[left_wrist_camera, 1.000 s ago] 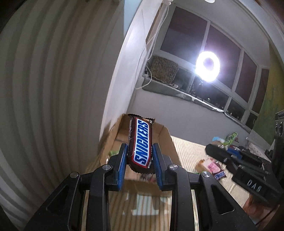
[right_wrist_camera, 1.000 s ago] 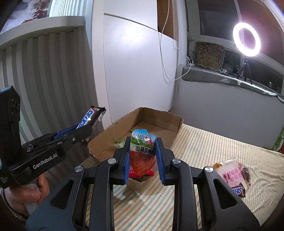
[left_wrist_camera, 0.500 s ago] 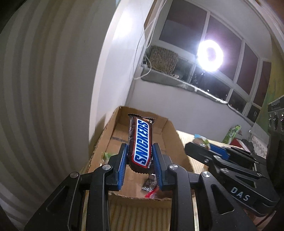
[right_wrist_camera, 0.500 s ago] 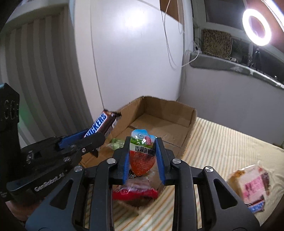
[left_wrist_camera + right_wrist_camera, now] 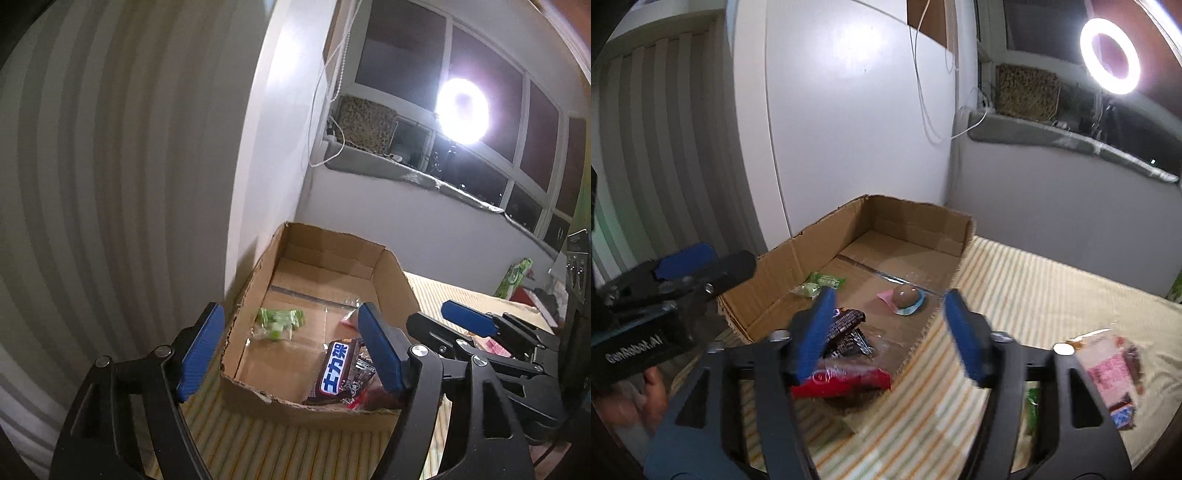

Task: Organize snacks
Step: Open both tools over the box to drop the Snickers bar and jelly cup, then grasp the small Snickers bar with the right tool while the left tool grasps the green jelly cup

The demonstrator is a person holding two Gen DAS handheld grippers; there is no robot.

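An open cardboard box [image 5: 391, 273] [image 5: 812, 240] lies on a striped mat by the wall. My left gripper [image 5: 288, 350] is open and empty above the box's near end. The Snickers bar [image 5: 334, 371] [image 5: 846, 325] lies in the box on other wrappers. My right gripper [image 5: 886, 332] is open and empty over the box's near right corner. The egg snack pouch [image 5: 905, 297] lies on the box floor. A green candy pack [image 5: 279, 321] [image 5: 820, 284] and a red packet [image 5: 842, 378] are also in the box. The left gripper [image 5: 698, 266] shows at the left in the right wrist view.
A pink wrapped cake [image 5: 1112, 369] lies on the mat at the right, with a small Snickers [image 5: 1123, 417] beside it. A green bag [image 5: 515, 277] stands far right. White wall and striped panel are close on the left. A ring light [image 5: 1110, 55] shines at the window.
Both grippers opened. The Snickers bar dropped from the left gripper and the egg snack pouch from the right, both into the box. Both grippers moved closer over the box.
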